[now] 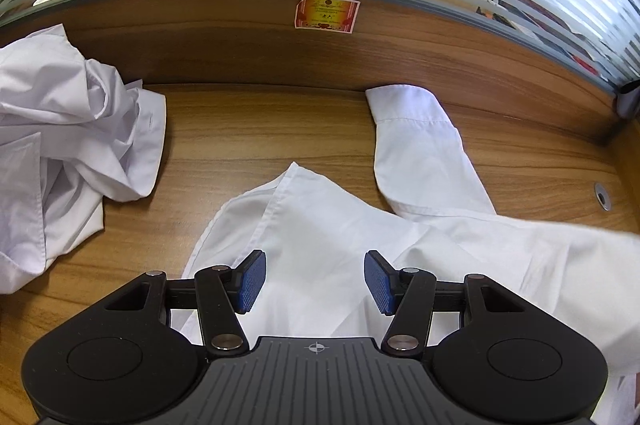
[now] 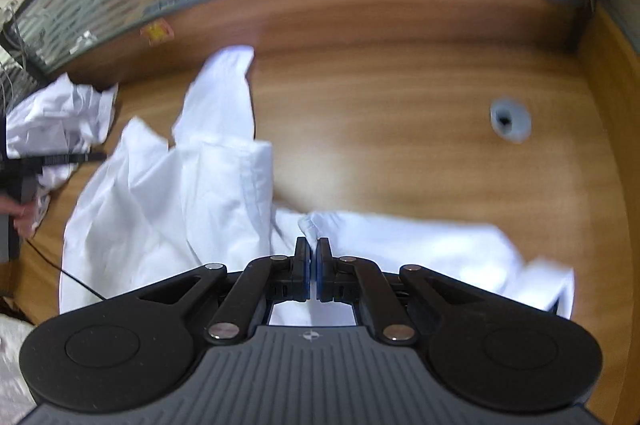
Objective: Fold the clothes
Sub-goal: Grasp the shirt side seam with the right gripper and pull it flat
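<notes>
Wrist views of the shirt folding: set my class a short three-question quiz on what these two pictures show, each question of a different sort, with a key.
1. True or false: the left tongs are clamped on the white shirt.
2. Multiple choice: the right tongs are (A) wide open over bare wood, (B) shut on a fold of the white shirt, (C) holding the red sticker.
3. Fill in: the crumpled white garment lies on the ____ side of the left wrist view.

Key
1. False: the pads stand apart above the cloth.
2. B.
3. Left, on the wooden desk.
</notes>
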`<state>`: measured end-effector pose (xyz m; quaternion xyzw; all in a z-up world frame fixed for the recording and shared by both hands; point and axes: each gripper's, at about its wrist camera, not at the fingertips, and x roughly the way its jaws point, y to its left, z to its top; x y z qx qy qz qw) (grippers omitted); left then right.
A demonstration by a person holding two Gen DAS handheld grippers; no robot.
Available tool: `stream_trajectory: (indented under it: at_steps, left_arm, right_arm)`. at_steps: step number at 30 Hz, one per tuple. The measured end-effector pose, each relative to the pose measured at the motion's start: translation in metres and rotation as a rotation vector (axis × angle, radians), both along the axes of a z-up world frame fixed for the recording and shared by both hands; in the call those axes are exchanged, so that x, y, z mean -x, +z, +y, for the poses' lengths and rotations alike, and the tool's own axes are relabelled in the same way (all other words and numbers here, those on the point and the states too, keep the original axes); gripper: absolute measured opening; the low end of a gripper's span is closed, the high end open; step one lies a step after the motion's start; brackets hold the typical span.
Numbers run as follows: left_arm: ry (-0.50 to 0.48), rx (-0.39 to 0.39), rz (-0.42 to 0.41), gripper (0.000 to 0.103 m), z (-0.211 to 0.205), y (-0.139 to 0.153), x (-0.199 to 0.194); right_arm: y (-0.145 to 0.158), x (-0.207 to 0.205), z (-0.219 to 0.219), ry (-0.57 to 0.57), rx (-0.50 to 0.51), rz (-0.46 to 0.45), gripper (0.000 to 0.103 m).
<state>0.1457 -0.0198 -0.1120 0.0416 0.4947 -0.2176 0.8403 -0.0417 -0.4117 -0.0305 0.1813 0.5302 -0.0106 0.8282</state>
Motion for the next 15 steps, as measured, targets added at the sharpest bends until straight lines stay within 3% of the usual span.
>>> stream_trajectory:
  at_steps: [7, 11, 15]
  left_arm:
    - [-0.034, 0.004, -0.014, 0.058, -0.005, 0.002, 0.007]
    - [-0.069, 0.001, -0.016, 0.058, -0.013, 0.0, 0.012]
    - [-0.085, -0.006, -0.02, 0.058, -0.018, 0.002, 0.016]
  right_arm:
    - [-0.059, 0.043, 0.039, -0.01, -0.038, 0.126, 0.003]
    - [-0.095, 0.052, 0.051, 0.007, 0.038, 0.192, 0.004]
    - [-0.094, 0.05, 0.051, 0.03, 0.054, 0.19, 0.007]
